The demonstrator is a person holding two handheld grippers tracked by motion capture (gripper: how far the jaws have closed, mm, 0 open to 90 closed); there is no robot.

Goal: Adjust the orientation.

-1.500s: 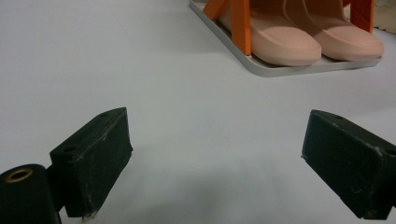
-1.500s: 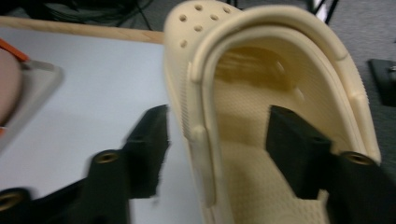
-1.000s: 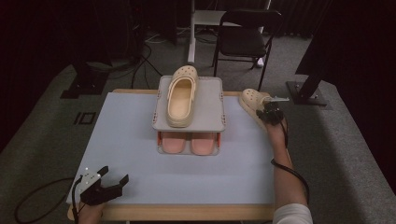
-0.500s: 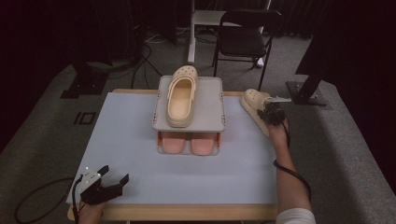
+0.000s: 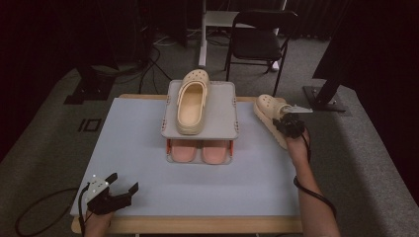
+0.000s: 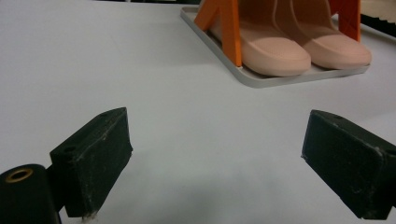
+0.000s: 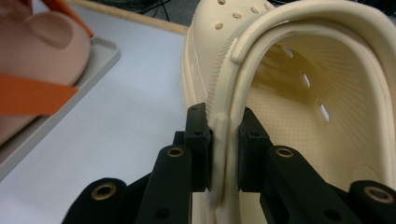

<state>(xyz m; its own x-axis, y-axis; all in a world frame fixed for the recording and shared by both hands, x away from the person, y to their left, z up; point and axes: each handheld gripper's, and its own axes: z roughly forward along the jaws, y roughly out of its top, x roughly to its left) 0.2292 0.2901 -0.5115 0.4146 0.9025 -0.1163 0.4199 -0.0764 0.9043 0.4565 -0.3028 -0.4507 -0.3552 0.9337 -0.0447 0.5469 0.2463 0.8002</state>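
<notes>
Right gripper [image 5: 285, 120] sits at the far right of the table [image 5: 133, 148], jaws clamped on the side wall and strap of a cream clog [image 5: 269, 116]. In the right gripper view the two black pads [image 7: 201, 140] pinch that thin rim from both sides (the clog [image 7: 299, 93] is tipped on its side, opening facing the camera, vent holes visible on the toe). From above, the clog lies just right of the shoe rack [image 5: 222, 116], toe toward the far edge, apart from the rack. Whether it rests on the table or hangs just above it I cannot tell.

Rack: two grey shelves on orange struts [image 6: 229, 28], far middle of the table. On the top shelf, a second cream clog [image 5: 190, 101], sole down, toe pointing far, on the left half of the shelf. On the bottom shelf, a pair of pink slippers [image 5: 200, 150], side by side, toes toward the near edge.

Left gripper [image 5: 121, 190] rests at the near left corner of the table, held by a hand [image 5: 96, 224] at the edge. Jaws stand wide apart, nothing between them (left gripper view shows bare table surface between the pads [image 6: 98, 154], the slippers [image 6: 289, 46] well beyond).
</notes>
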